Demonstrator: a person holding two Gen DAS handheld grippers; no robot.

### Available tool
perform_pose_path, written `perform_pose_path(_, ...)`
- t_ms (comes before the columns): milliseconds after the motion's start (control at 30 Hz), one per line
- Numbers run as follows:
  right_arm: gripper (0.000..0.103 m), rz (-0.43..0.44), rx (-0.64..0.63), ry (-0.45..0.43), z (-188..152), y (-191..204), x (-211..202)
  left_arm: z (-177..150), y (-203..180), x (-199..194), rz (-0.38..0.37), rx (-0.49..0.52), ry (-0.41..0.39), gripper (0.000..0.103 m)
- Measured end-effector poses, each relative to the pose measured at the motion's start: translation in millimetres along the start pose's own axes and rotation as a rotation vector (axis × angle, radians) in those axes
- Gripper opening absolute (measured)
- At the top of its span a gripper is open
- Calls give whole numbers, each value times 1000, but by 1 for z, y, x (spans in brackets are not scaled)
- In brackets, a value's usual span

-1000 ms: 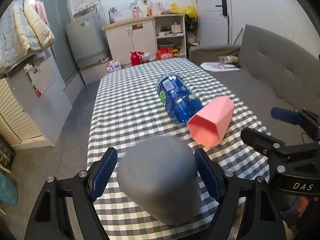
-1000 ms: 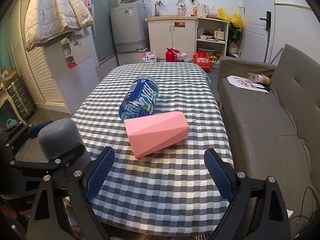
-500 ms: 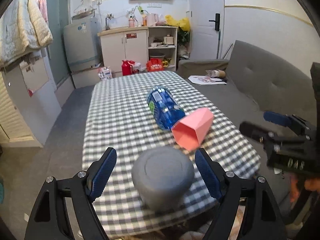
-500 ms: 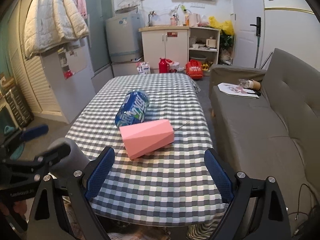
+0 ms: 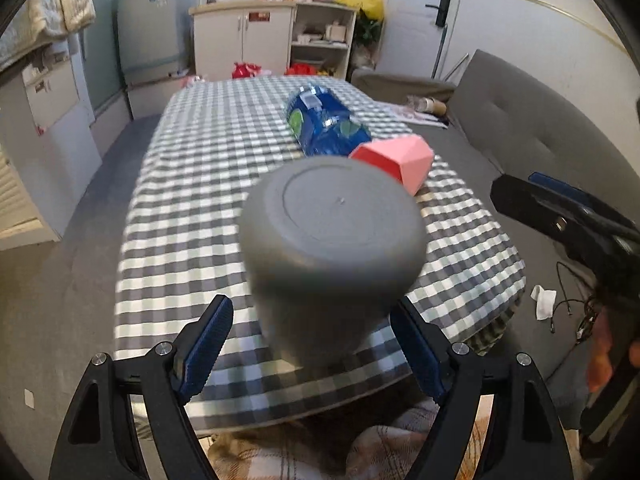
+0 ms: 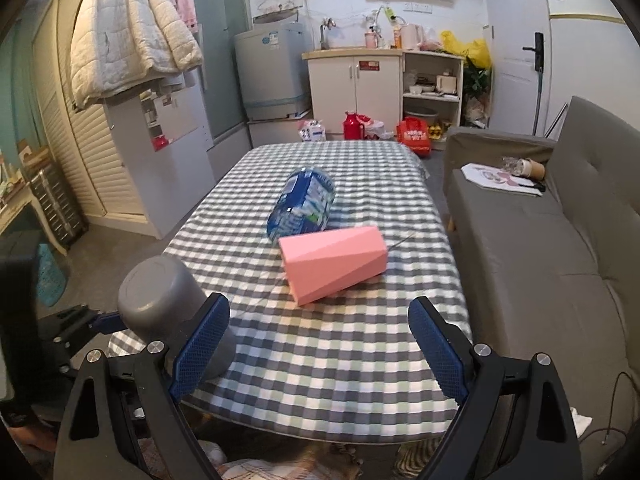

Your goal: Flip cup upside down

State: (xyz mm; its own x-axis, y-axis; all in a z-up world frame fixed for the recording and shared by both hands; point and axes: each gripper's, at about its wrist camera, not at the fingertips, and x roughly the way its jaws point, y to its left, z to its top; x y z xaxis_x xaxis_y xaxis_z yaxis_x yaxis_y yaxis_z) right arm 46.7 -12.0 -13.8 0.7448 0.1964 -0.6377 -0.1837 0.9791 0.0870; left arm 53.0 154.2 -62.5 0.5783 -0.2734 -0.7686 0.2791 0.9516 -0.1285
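A grey cup (image 5: 332, 240) stands upside down, base up, on the near edge of the checked table (image 5: 208, 168). It also shows in the right wrist view (image 6: 168, 308) at the table's near left corner. My left gripper (image 5: 312, 344) is open, its blue pads on either side of the cup's lower part, apart from it. My right gripper (image 6: 320, 344) is open and empty, held before the table's near edge, to the right of the cup. It shows at the right of the left wrist view (image 5: 560, 216).
A pink faceted cup (image 6: 334, 264) lies on its side mid-table, touching a blue bottle (image 6: 304, 204) lying behind it. A grey sofa (image 6: 540, 240) runs along the table's right side. Cabinets and a fridge stand at the back.
The left gripper has drawn back and dropped lower, so the grey cup now stands further forward between its pads. The right gripper has pulled back a little from the table.
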Motion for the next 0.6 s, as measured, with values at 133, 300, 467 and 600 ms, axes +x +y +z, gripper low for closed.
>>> perform_pose_path(133, 91, 1, -6, 11, -1, 1, 6, 6, 3, 10, -37, -12, 12, 73)
perform_pose_path(300, 91, -18, 16, 16, 0, -5, 12, 17, 2, 12, -32, -14, -38, 73)
perform_pose_path(467, 91, -24, 21, 11, 2, -9, 16, 37, 1, 19, 22, 26, -121, 73)
perform_pose_path(600, 91, -26, 18, 20, 2, -10, 22, 47, 8, 36, 37, 20, -121, 73)
